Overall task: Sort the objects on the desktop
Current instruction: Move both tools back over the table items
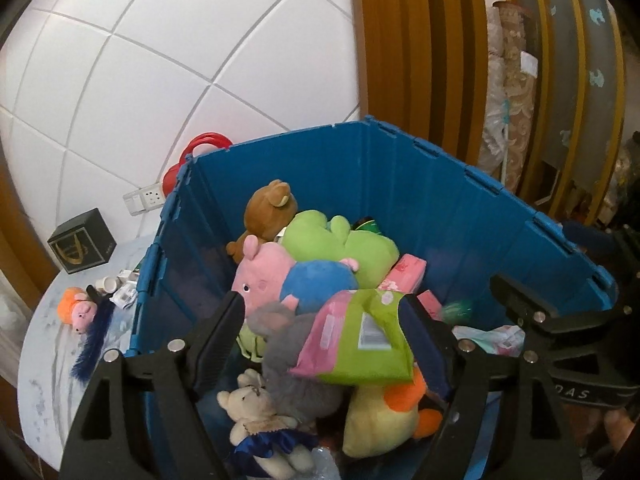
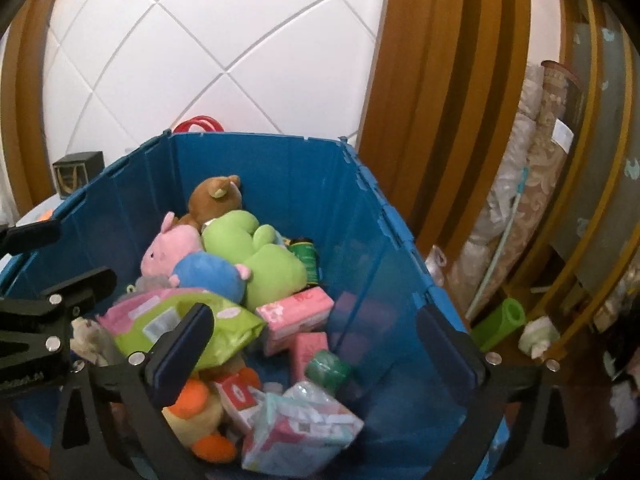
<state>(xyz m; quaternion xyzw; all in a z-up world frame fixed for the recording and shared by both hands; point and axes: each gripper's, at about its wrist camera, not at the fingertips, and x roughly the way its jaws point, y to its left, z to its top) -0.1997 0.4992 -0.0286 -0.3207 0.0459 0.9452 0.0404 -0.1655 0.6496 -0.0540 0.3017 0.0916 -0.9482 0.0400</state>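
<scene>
Table (image 1: 44,360), orange doll (image 1: 78,312): left view only; both tongs (image 1: 324,316) (image 2: 316,328) wide open, empty.

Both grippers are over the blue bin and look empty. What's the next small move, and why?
Probably swing the left gripper left, out over the table, toward the orange-haired pig doll. Both it and the right gripper are open with nothing between the fingers, the blue bin already holds the plush toys, and the doll still lies outside it.

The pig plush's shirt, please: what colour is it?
Blue; the pig plush shows best in the left wrist view.
</scene>
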